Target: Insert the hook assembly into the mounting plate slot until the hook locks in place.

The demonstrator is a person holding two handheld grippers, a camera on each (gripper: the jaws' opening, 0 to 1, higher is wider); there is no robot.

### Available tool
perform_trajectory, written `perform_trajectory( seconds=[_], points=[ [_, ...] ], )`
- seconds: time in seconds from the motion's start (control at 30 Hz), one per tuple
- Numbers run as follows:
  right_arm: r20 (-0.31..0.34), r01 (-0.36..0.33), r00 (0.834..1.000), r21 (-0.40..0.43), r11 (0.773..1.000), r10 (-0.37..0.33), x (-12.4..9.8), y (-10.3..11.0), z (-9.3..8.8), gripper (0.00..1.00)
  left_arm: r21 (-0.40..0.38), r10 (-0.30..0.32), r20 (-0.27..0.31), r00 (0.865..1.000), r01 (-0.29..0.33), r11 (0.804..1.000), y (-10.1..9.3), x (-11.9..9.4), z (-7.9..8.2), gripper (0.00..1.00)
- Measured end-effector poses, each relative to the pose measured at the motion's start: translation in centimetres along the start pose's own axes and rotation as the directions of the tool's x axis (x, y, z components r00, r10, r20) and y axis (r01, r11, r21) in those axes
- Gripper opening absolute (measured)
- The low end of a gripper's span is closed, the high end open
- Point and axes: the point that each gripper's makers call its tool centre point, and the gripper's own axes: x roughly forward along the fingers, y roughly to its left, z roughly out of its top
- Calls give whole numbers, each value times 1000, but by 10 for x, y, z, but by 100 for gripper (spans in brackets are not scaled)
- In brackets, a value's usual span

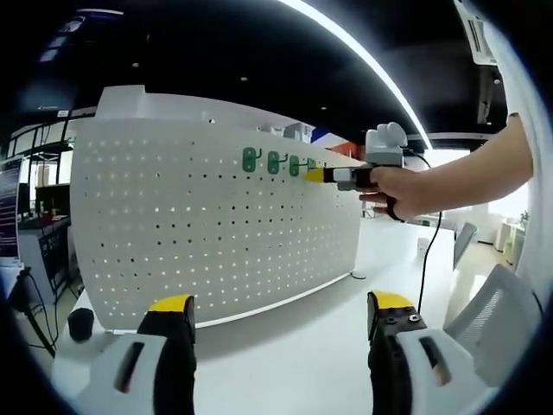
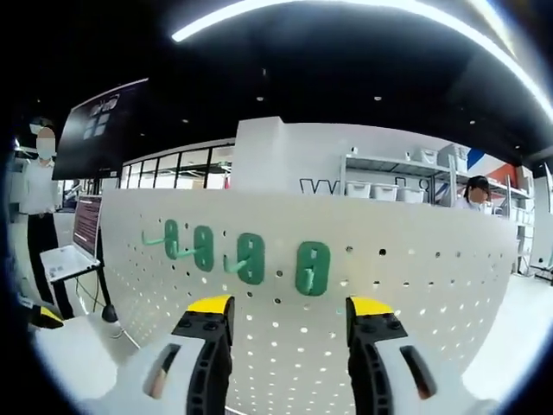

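White tabletop carrying upright white perforated mounting plate; four green plastic hook assemblies sitting seated in its slots; right gripper hovering close, left gripper waiting back, both jaws open, empty; insertion appearing done

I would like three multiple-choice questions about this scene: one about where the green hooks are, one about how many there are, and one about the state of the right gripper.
1. Where are the green hooks?
A. On the white pegboard, in a row
B. Lying on the table
C. Held by the left gripper

2. How many green hooks are there?
A. Two
B. Four
C. Seven

3. What is the state of the right gripper?
A. Shut on a hook
B. Open, holding nothing
C. Shut on a cable

Answers:
1. A, the hooks hang side by side in the board's upper holes.
2. B, four green plates show in the right gripper view.
3. B, its jaws stand apart with the pegboard showing between them.
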Motion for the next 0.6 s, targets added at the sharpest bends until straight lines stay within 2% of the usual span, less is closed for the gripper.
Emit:
perform_trajectory(
  seconds=[0.2,0.4,0.6],
  points=[
    [-3,-10,1000,-6,1000,10,0,0,-2,51,5,-4,-1,1000,4,1000,-1,2,1,84],
    [13,-74,997,-37,997,75,-8,8,-1,51,4,-5,2,1000,5,1000,0,3,2,84],
    [27,-129,991,-33,991,130,-20,14,-7,56,9,-10,1,1000,10,1000,0,5,3,84]
  ],
)
